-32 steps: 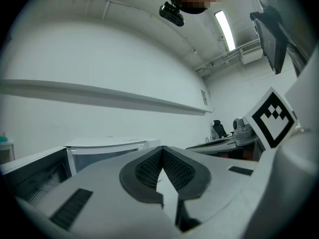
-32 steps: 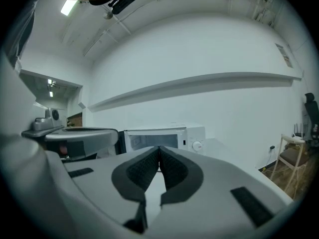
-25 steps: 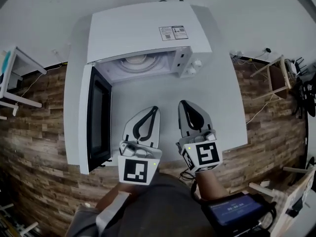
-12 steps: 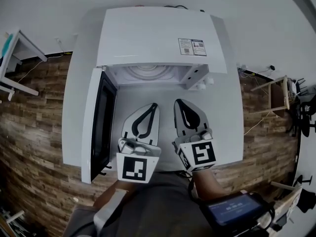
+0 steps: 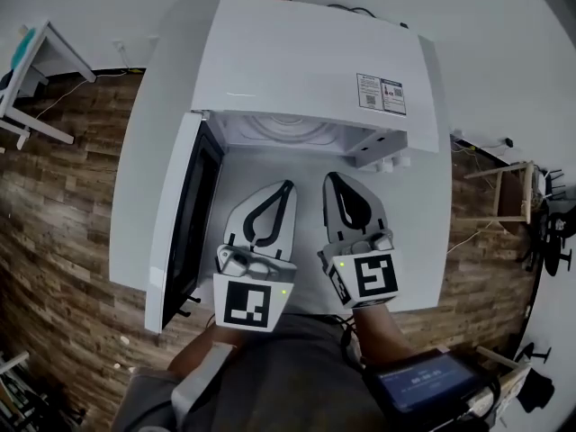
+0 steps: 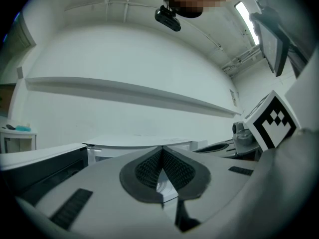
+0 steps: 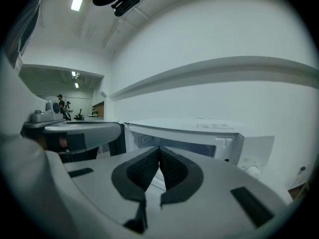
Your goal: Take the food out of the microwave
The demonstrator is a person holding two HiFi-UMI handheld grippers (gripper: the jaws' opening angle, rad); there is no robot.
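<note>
The white microwave (image 5: 310, 66) stands at the back of the white table (image 5: 414, 241), its door (image 5: 184, 223) swung open to the left. Inside the cavity only a white round plate or turntable (image 5: 281, 131) shows; I cannot make out food on it. My left gripper (image 5: 287, 185) and right gripper (image 5: 332, 178) are side by side just in front of the opening, pointing into it. Both are shut with nothing between the pads. In the left gripper view the left gripper (image 6: 161, 149) has its tips meeting. The right gripper (image 7: 159, 148) looks the same, with the microwave (image 7: 199, 133) beyond it.
The open door juts toward me on the left of the left gripper. The table's front edge runs under my hands. The wood-plank floor (image 5: 63, 241) surrounds the table, with a white stand (image 5: 40, 70) at far left and a wooden frame (image 5: 508, 192) at right.
Both grippers have moved forward, closer to the microwave's opening, staying shut. The head view has shifted, so the microwave sits lower and larger in it.
</note>
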